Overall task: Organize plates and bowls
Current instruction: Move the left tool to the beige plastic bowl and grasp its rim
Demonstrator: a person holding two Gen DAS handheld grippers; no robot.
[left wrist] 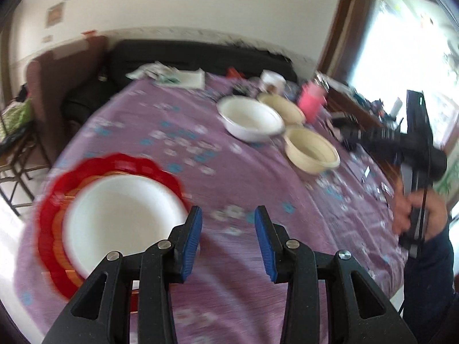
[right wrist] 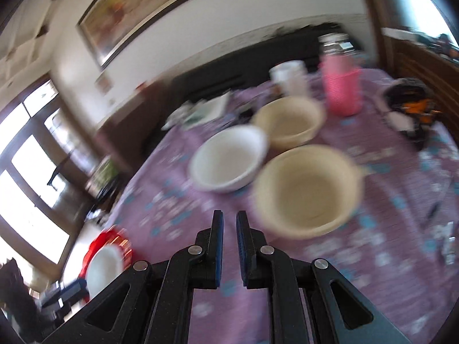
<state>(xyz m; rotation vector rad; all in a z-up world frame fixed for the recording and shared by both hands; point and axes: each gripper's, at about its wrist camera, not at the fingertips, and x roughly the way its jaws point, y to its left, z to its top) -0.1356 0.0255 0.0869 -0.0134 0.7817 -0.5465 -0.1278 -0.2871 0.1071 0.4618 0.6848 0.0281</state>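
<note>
Mostly round bowls [right wrist: 229, 159]; scalloped red plate [left wrist: 114, 166]

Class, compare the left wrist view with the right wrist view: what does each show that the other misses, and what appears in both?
Only the left wrist view: the person's hand gripping the other tool, and the open left gripper.

Only the right wrist view: the shut right gripper and a large framed painting.

Both: the white bowl, two cream bowls, pink basket, and the white plate on red plates.
</note>
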